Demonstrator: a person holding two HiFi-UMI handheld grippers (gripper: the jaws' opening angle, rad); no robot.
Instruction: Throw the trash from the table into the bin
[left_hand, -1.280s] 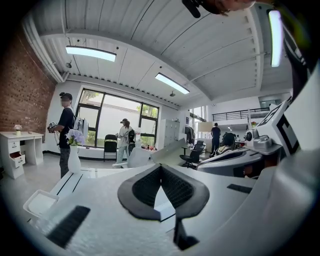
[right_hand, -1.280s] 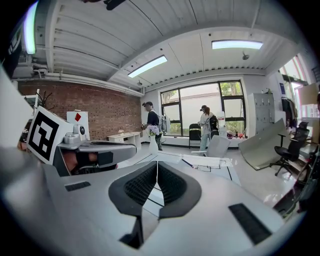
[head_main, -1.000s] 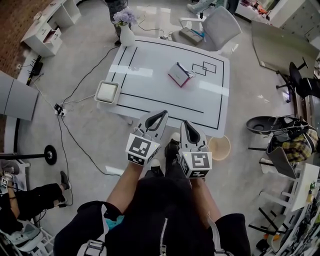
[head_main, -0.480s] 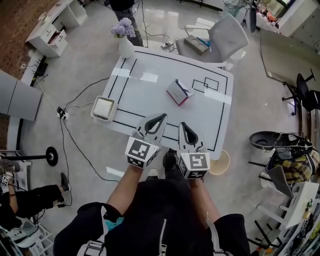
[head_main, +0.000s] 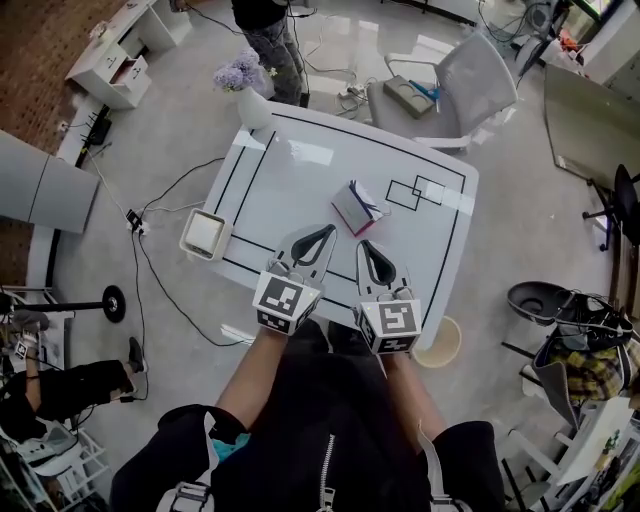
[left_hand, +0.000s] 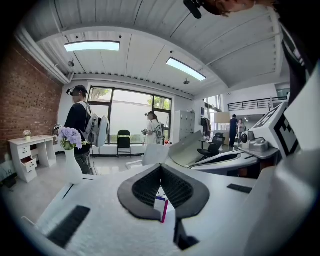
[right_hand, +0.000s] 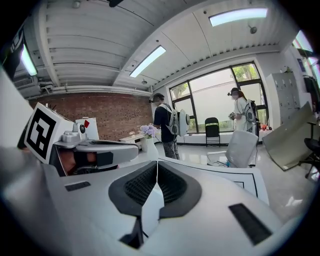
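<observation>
A white and magenta packet (head_main: 356, 207) lies near the middle of the white table (head_main: 290, 180), which is marked with black lines. In the left gripper view the same packet (left_hand: 161, 206) shows just beyond the jaws. My left gripper (head_main: 325, 230) is shut and empty, its tip over the table's near part, a short way before the packet. My right gripper (head_main: 367, 246) hangs beside it, also shut and empty, over the near edge. A round tan bin (head_main: 438, 343) stands on the floor by the table's near right corner.
A vase of purple flowers (head_main: 243, 85) stands at the table's far left corner. A square white box (head_main: 206, 233) sits at the left side. A grey chair (head_main: 455, 80) and a standing person (head_main: 265, 20) are beyond the table; cables (head_main: 160, 290) run over the floor.
Both grippers have moved forward together, from over the floor short of the table to over its near edge. The packet and the table have come closer. The jaws stay shut.
</observation>
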